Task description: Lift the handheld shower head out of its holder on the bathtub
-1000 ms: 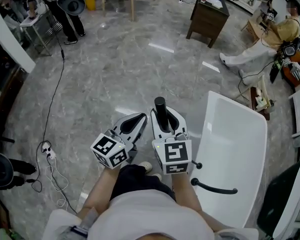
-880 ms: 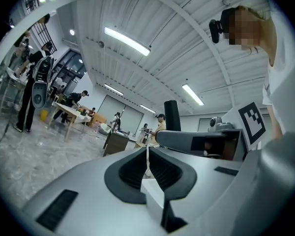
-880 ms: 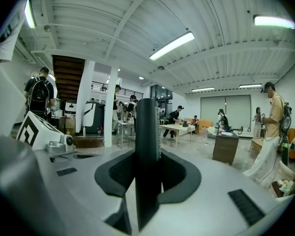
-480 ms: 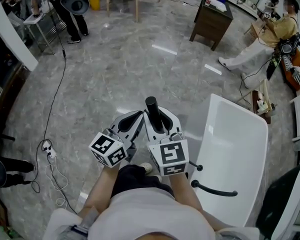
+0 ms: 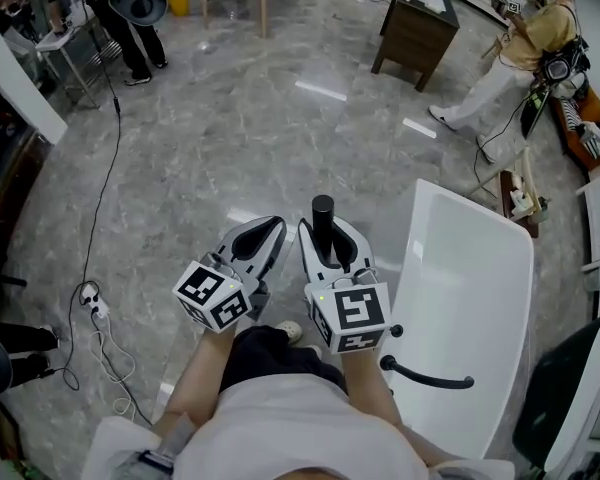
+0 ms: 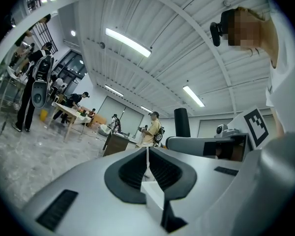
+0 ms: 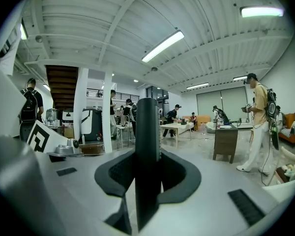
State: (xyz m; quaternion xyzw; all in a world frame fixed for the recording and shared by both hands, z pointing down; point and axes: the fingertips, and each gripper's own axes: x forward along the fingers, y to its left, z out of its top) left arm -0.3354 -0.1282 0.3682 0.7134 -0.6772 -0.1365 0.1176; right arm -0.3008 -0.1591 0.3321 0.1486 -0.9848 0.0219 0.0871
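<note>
The handheld shower head [image 5: 323,223] is a black cylindrical stick. It stands upright between the jaws of my right gripper [image 5: 327,236], which is shut on it, left of the white bathtub [image 5: 421,268] and clear of it. In the right gripper view the shower head [image 7: 147,146] fills the middle, clamped between the dark pads [image 7: 119,173]. My left gripper [image 5: 265,238] sits close beside the right one, shut and empty. The left gripper view shows its closed jaws [image 6: 147,154] and the shower head [image 6: 181,124] off to the right.
A black curved fitting [image 5: 427,376] and a small black knob [image 5: 395,331] sit on the tub's near rim. A cable with a power strip [image 5: 98,306] lies on the marble floor at left. A wooden cabinet [image 5: 417,30] and several people stand farther off.
My right gripper with the shower head swayed slightly left, then came back right to about where it was. The grip is unchanged and the left gripper barely moved.
</note>
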